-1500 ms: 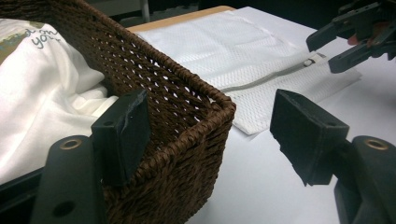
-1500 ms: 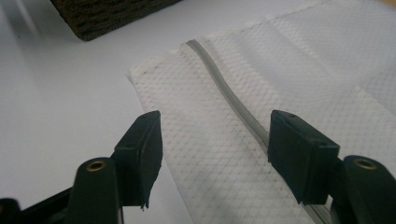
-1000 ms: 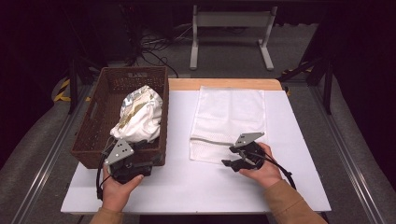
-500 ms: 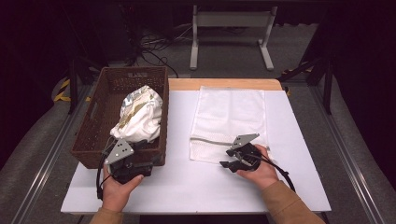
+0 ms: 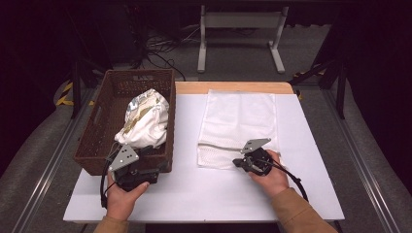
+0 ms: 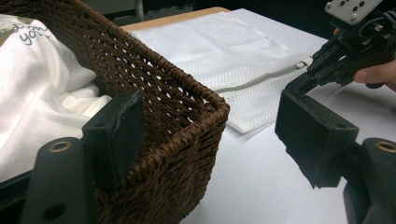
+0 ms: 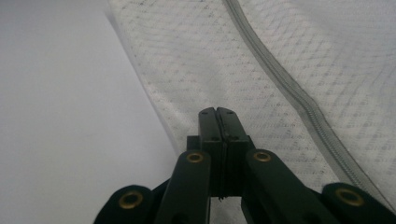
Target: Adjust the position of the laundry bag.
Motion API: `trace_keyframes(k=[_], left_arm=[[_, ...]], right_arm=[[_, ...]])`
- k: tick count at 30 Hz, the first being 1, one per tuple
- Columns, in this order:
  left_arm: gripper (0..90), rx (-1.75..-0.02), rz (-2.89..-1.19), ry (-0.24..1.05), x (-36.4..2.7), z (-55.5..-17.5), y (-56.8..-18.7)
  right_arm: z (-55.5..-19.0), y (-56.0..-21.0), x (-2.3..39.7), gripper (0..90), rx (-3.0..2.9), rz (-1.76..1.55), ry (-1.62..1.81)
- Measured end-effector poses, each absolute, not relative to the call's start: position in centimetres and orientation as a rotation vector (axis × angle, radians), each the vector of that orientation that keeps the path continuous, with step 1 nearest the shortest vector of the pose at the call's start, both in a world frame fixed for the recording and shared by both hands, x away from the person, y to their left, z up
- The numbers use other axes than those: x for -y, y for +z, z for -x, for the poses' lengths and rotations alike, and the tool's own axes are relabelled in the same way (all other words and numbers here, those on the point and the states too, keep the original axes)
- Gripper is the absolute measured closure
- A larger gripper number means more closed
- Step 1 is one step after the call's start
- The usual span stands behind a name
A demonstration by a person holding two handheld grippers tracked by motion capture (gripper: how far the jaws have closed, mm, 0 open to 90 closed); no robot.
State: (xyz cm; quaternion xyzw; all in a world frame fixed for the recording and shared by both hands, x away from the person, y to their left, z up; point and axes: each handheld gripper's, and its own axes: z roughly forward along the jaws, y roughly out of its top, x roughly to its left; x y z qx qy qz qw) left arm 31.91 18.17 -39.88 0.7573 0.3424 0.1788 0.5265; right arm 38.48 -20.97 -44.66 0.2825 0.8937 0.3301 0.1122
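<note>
So the wicker basket (image 5: 97,141) sits at the desk's (image 5: 204,194) left edge with a white bundled cloth (image 5: 145,121) in it. Right of the basket lies a white mesh bag (image 5: 240,116). The right hand-held gripper (image 5: 239,163) has just been closing at the bag's near edge, and the left hand-held gripper (image 5: 141,170) sits at the basket's near wall.

Grey-green lettering printed on the white garment (image 6: 42,98) in the woven basket (image 6: 187,116), seen in the left gripper view at the upper left: a curved word reading roughly "you", with the tail of another word above it, cut off at the frame edge and not legible. In the high view, the same garment (image 5: 145,121) bearing a gold-and-grey print, too small to read. A small pale label on the far rim of the basket (image 5: 138,76), letters blurred beyond reading. Nothing else readable.
</note>
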Motion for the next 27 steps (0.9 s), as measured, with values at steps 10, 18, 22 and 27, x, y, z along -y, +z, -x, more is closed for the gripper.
trace_keyframes(k=[10, 18, 22, 27], left_arm=[[25.7, -0.804, -1.806, 0.421, -17.9, -31.8, -39.6], [26.1, -0.757, -1.799, 0.418, -17.1, -31.5, -38.7], [26.1, -0.724, -1.804, 0.41, -16.3, -31.4, -38.4], [26.1, -0.692, -1.817, 0.394, -15.5, -31.4, -38.0]], right_arm=[[-38.0, -43.2, 21.7, 90.0, -2.582, -0.818, 1.048], [-37.1, -41.8, 22.5, 90.0, -2.576, -0.802, 1.084], [-36.3, -41.0, 23.0, 90.0, -2.583, -0.784, 1.094], [-35.2, -40.3, 23.4, 90.0, -2.602, -0.755, 1.094]])
